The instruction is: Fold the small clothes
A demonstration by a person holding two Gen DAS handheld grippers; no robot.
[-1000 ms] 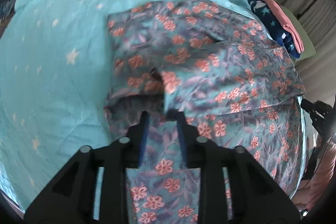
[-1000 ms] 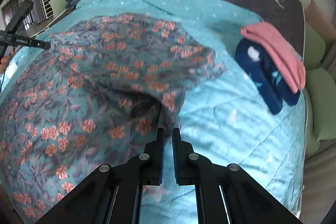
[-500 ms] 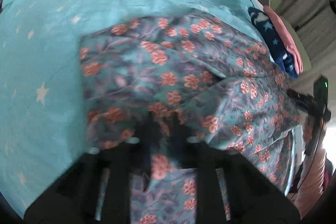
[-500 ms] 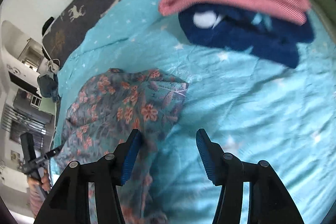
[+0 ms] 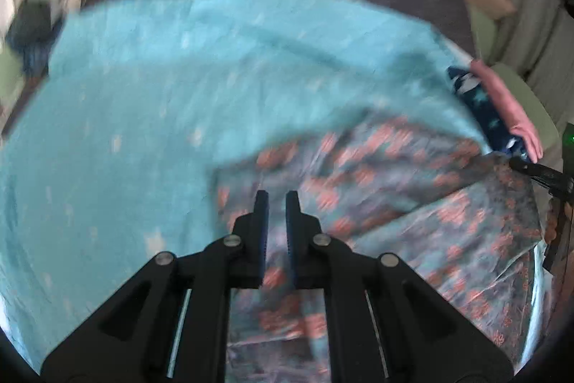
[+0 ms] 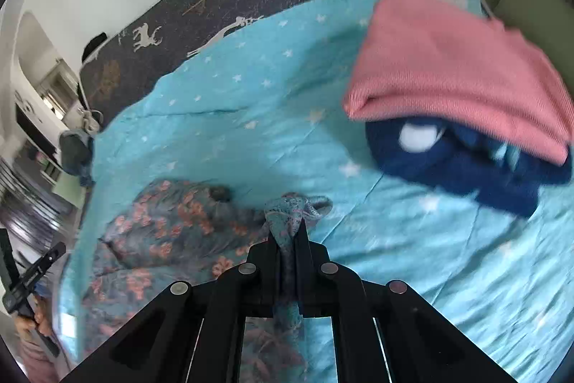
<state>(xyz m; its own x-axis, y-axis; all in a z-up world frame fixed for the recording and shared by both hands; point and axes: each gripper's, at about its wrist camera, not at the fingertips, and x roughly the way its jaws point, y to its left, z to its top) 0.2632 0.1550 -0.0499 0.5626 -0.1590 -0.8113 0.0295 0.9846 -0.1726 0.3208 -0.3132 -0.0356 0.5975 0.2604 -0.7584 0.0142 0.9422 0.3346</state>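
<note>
Right gripper (image 6: pixel 287 236): jaws just snapped closed, now pinching a bunched corner of the floral garment (image 6: pixel 179 225); cloth runs up between the pads.
Left gripper (image 5: pixel 275 203): jaws just been closing, only a narrow slit left; floral cloth shows behind it, can't tell if any is caught.
Garment lies crumpled on the teal star blanket (image 6: pixel 251 103), toward its near edge.
Pink folded piece (image 6: pixel 455 67) sits on navy one (image 6: pixel 466 167), by blanket's right edge.
</note>
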